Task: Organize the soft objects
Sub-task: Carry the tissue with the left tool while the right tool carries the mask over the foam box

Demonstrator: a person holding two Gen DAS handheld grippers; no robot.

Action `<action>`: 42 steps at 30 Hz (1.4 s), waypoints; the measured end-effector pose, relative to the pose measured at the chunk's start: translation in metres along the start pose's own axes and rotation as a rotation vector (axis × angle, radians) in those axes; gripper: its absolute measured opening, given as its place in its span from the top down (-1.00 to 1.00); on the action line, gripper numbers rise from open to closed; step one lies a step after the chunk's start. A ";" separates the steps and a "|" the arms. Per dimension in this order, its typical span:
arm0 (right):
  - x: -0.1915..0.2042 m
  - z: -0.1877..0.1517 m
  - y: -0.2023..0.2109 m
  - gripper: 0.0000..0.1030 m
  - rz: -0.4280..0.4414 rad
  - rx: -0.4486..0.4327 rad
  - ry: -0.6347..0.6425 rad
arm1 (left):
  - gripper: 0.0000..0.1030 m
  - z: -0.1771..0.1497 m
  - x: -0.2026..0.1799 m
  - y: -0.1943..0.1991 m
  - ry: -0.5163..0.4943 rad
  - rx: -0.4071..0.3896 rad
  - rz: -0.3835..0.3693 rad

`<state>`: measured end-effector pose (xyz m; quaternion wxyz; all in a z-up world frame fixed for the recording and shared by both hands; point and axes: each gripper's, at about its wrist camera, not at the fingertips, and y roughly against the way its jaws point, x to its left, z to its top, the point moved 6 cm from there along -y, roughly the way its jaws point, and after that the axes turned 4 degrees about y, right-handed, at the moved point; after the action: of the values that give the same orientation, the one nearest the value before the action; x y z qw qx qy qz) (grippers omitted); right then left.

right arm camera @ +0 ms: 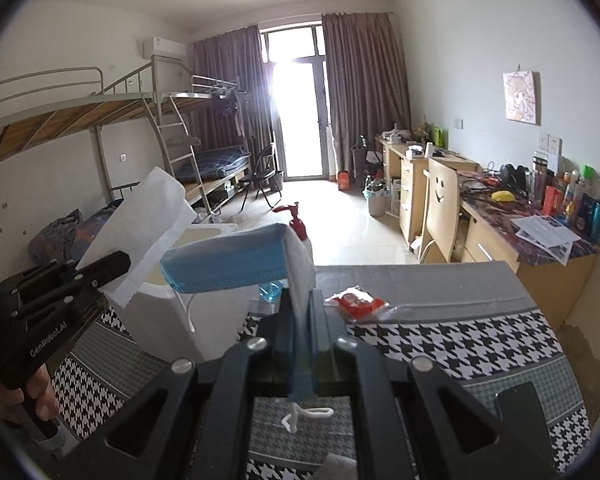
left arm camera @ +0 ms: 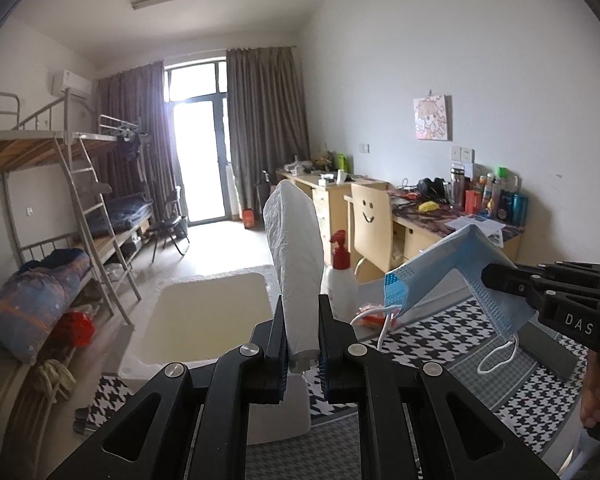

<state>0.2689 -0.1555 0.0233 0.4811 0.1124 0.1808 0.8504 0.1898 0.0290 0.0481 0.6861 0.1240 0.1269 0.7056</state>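
Left tongs (left arm camera: 299,316) pinch an upright white tissue (left arm camera: 294,240); right tongs (right arm camera: 302,320) clamp a blue mask (right arm camera: 228,268).

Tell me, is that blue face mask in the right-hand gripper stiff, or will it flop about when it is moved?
Probably floppy: the blue face mask bends into a fold where the right gripper pinches it. It looks light, staying held by one pinched spot. Its ear loop dangles loose, so it may snag.

Black tool (left arm camera: 300,322), silver screws, seemingly plastic
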 end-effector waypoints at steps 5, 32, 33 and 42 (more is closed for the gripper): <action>0.009 0.010 -0.005 0.83 0.017 -0.004 0.018 | 0.75 0.006 0.006 -0.002 0.002 -0.006 0.022; 0.044 0.045 -0.040 0.83 0.097 0.025 0.074 | 0.75 0.014 0.056 -0.019 0.037 0.027 0.136; 0.046 0.045 -0.042 0.83 0.098 0.027 0.077 | 0.75 0.015 0.057 -0.020 0.038 0.030 0.139; 0.052 0.051 -0.053 0.83 0.109 0.043 0.085 | 0.75 0.015 0.065 -0.035 0.051 0.071 0.139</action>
<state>0.3017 -0.0758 0.0483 0.4235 0.0964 0.2127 0.8753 0.2264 0.0949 0.0495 0.6270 0.1387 0.1606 0.7496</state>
